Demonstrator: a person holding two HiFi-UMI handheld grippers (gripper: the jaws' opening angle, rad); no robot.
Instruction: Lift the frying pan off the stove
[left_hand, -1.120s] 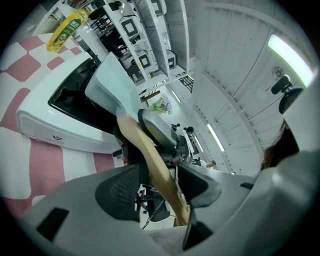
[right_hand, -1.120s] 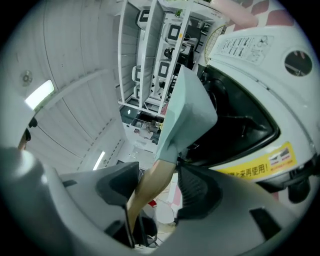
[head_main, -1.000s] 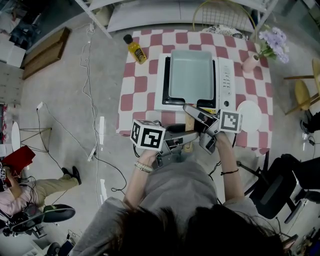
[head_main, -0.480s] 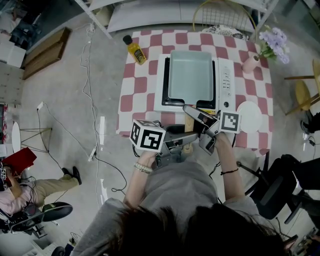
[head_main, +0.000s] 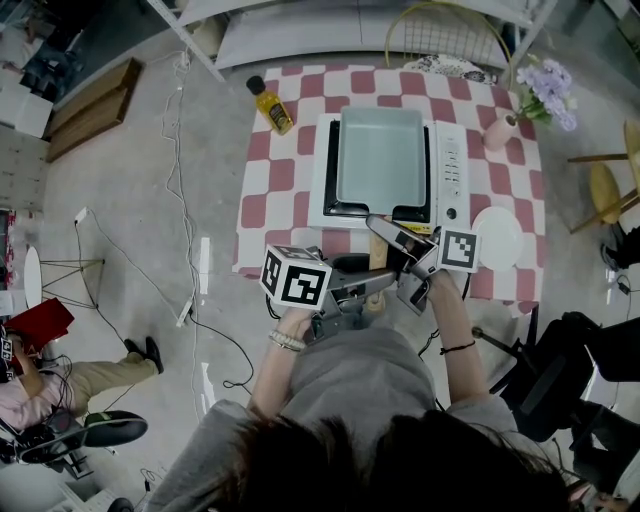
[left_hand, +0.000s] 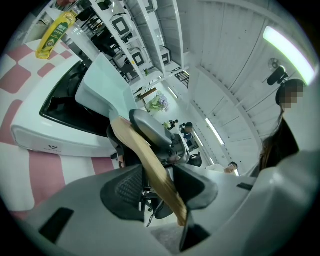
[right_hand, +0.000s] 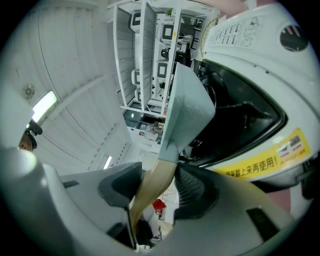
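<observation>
Checkered counter (head_main: 262, 190) carries a white stove (head_main: 452, 170); pale square frying pan (head_main: 381, 155) sits on it, wooden handle (head_main: 377, 255) pointing off the near edge. Left hand-held gripper (left_hand: 159, 182) and right hand-held gripper (right_hand: 152, 187) both pinch that handle, pads pressed against its sides
</observation>
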